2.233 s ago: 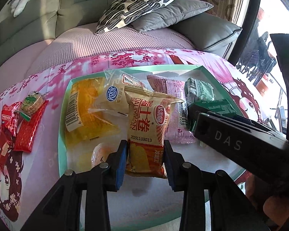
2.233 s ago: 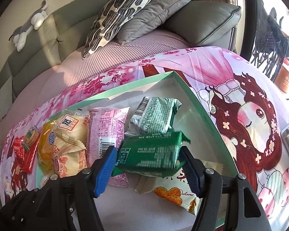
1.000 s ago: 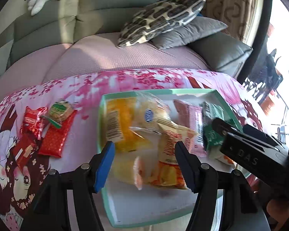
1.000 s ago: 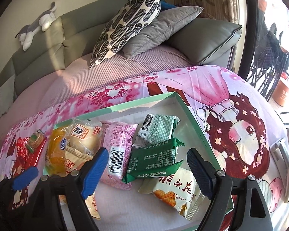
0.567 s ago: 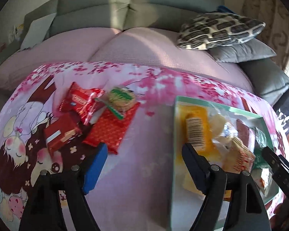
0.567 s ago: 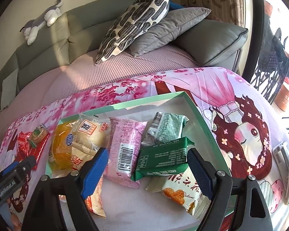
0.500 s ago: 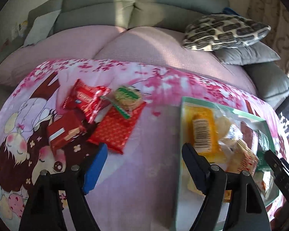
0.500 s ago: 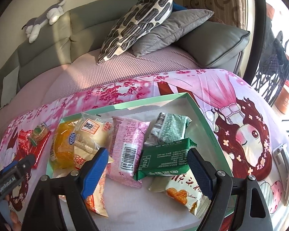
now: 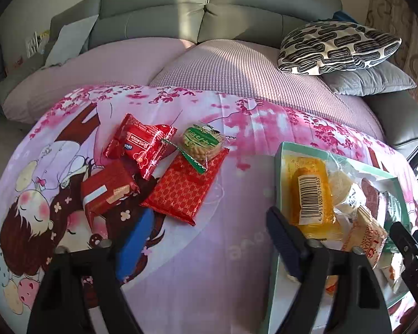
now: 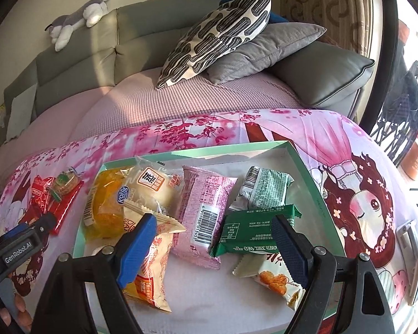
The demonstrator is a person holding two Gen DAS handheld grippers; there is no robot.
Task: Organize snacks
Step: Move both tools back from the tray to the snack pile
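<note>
A mint-green tray [image 10: 309, 167] holds several snack packets: a yellow cake [image 10: 106, 206], a pink packet [image 10: 206, 203], a dark green packet [image 10: 253, 228] and a cookie bag [image 10: 276, 281]. The tray also shows in the left wrist view [image 9: 276, 167]. Left of it on the cloth lie red packets [image 9: 139, 142], a red patterned pack [image 9: 186, 189] and a round green-labelled biscuit [image 9: 202, 142]. My left gripper [image 9: 206, 239] is open and empty, just in front of the red packets. My right gripper [image 10: 211, 247] is open and empty, low over the tray's snacks.
The table carries a pink cartoon cloth [image 9: 209, 264]. Behind it stands a grey sofa with a pink cover [image 10: 181, 97], patterned and grey pillows [image 10: 217, 30] and a plush toy [image 10: 78, 16]. A phone-like object [image 10: 412, 250] lies at the table's right edge.
Both grippers opened and let go of their packets in the tray. My left gripper then swung left to the red packets. My right gripper drew back a little.
</note>
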